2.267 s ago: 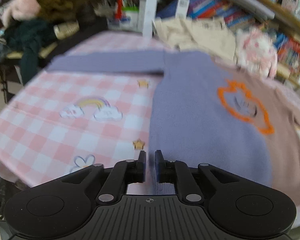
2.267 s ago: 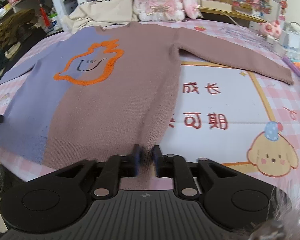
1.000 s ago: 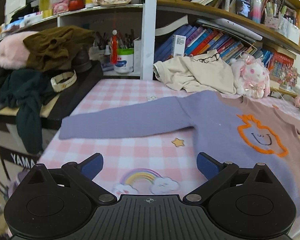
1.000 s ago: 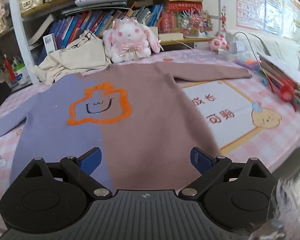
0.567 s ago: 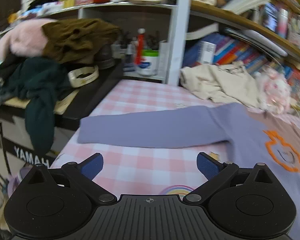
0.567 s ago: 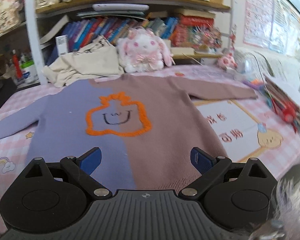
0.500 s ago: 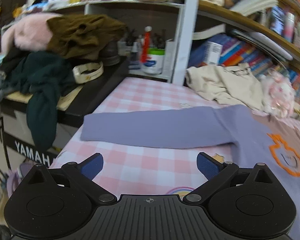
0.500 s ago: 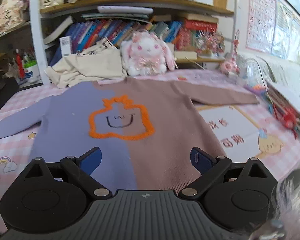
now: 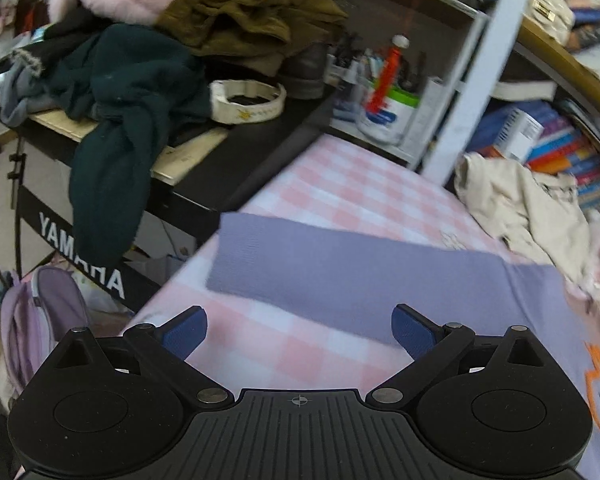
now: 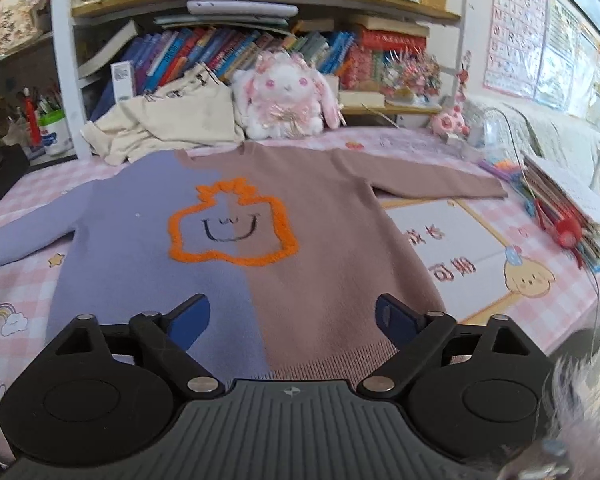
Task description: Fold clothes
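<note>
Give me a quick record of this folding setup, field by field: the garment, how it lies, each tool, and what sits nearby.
garment: two-tone sweater, purple on one half and brown on the other, with an orange outline motif
lay: spread flat, front up, on the pink checked tablecloth, both sleeves out
purple sleeve: stretched flat towards the table edge
left tool: open, nothing between its jaws, facing the purple sleeve
right tool: jaws just closing a little, wide apart, nothing between them, above the hem
nearby: cream garment, plush rabbit

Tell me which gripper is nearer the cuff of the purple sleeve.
Left. The left gripper hangs open just short of the purple sleeve, its cuff slightly to its left. The right gripper, open, sits over the sweater's hem, far from that cuff.
</note>
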### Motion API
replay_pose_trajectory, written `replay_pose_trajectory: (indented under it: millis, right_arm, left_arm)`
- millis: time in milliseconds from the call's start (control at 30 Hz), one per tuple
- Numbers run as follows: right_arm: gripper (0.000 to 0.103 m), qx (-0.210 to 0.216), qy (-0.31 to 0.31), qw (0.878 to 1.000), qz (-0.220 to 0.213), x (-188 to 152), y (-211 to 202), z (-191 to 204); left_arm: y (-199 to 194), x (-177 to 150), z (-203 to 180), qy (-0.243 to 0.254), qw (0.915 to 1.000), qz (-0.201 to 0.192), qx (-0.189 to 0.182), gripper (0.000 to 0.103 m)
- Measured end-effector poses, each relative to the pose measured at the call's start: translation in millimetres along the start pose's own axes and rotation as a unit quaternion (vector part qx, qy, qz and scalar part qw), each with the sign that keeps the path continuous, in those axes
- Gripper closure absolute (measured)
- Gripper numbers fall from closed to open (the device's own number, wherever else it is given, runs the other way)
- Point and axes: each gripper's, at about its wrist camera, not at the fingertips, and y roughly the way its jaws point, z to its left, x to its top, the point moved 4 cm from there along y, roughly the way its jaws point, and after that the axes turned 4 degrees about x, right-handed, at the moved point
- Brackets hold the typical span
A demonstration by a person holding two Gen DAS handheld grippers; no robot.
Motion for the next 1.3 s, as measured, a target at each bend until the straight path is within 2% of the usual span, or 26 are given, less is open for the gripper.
replay_pose_trajectory:
  millis: [133,300,633,800,900,1033,1167,1300]
  right_arm:
    - [0.023,0.001,-0.014,1.0,0.007,-1,1,5]
    - [0.024,0.0,-0.02,1.0,0.016,-4,4,5]
    - [0.024,-0.008,0.001,1.0,0.029,-4,11,-5]
    - [0.024,-0.007,-0.003,1.0,0.028,-3,11,-5]
    - [0.024,-0.011,0.005,1.0,0.029,-3,12,-9]
    - [0.024,-0.018,0.012,0.999,0.032,-4,14,-12]
    - [0.024,-0.02,0.013,0.999,0.032,-4,13,-12]
    - [0.024,-0.026,0.014,0.999,0.032,-3,14,-13]
  left_arm:
    - [10,5,12,-0.019,0.9998,-0.001,0.006,0.006]
    - [16,12,13,-0.036,0.9993,-0.003,-0.006,0.007]
    - [23,11,-10,-0.084,0.9924,0.02,-0.087,0.009]
    - [17,19,10,-0.081,0.9957,-0.01,-0.043,0.01]
    - [19,23,23,-0.072,0.9972,-0.011,-0.018,0.01]
    - [24,23,25,-0.061,0.9979,-0.014,-0.014,0.012]
    - [30,26,16,-0.08,0.9958,-0.004,-0.044,0.012]
    - [34,22,0,-0.11,0.9874,0.023,-0.111,0.013]
